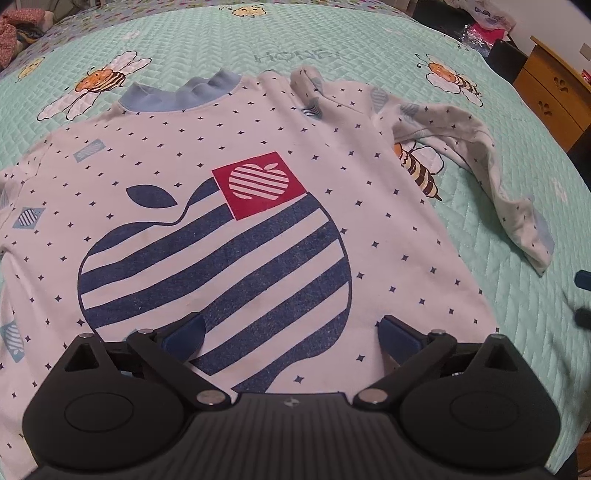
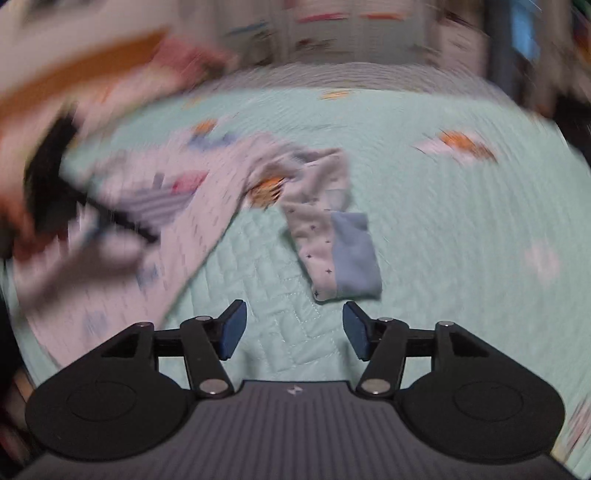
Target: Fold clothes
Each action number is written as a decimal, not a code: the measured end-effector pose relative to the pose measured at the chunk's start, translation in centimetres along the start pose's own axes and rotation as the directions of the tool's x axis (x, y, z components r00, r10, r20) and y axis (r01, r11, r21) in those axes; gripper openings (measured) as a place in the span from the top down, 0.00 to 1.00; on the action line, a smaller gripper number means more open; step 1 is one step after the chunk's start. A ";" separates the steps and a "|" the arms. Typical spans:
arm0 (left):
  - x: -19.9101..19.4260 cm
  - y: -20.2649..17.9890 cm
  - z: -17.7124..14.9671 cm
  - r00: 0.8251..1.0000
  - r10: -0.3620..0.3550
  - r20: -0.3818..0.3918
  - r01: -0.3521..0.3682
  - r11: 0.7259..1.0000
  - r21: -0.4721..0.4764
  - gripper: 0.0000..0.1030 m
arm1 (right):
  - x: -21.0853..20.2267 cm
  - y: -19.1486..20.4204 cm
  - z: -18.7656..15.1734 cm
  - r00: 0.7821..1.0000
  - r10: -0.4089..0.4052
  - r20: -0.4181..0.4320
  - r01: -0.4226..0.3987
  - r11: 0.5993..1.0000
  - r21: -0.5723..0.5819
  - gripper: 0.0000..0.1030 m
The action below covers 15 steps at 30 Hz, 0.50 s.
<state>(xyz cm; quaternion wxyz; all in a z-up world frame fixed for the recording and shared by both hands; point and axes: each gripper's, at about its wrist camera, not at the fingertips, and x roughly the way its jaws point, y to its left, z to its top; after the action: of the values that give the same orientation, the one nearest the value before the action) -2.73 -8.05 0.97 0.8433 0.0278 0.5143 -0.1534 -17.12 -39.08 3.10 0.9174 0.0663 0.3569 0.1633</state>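
A white long-sleeved shirt (image 1: 229,155) with small dark stars, a blue collar and a big striped blue apple print lies spread on the mint quilt (image 1: 332,40). My left gripper (image 1: 291,332) hovers over the shirt's lower front, jaws wide open with nothing between them. The shirt's right sleeve (image 1: 491,173) lies crumpled off to the right. In the blurred right wrist view that sleeve ends in a blue cuff (image 2: 351,254), just ahead of my right gripper (image 2: 293,328). It is open over bare quilt (image 2: 461,206) and holds nothing. The shirt's body (image 2: 177,206) lies to its left.
A wooden drawer cabinet (image 1: 554,88) stands past the bed's right edge, with dark clutter beside it. Bundled fabric (image 1: 14,33) lies at the far left corner. In the right wrist view a dark blurred shape (image 2: 51,177), apparently the other gripper and hand, is at the left.
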 end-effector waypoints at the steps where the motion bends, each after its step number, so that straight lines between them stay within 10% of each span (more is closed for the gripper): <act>1: 0.0 0.1 0.0 1.000 -0.004 0.001 0.004 1.000 -0.001 0.00 | -0.3 -0.9 0.0 0.999 -0.013 0.030 0.010 0.995 0.095 0.36; 6: -0.2 0.5 -0.1 1.000 -0.027 0.008 0.027 1.000 -0.014 0.00 | 0.2 -6.0 -0.5 0.994 -0.053 0.091 -0.008 0.822 0.569 0.34; 10: -0.3 1.0 -0.2 0.998 -0.052 0.020 0.053 0.998 -0.035 0.00 | 2.0 -7.5 -1.5 0.993 0.000 0.119 -0.087 0.681 0.727 0.34; 15: -0.3 1.0 -0.3 0.998 -0.060 0.027 0.061 0.998 -0.029 0.00 | 4.9 -7.4 -0.3 0.994 -0.011 0.106 -0.068 0.699 0.712 0.32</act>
<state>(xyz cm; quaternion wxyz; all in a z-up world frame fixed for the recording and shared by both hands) -2.83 -6.93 0.93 0.8452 -0.0025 0.5063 -0.1714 -12.07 -44.30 -2.02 0.8343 0.4304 0.3438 0.0226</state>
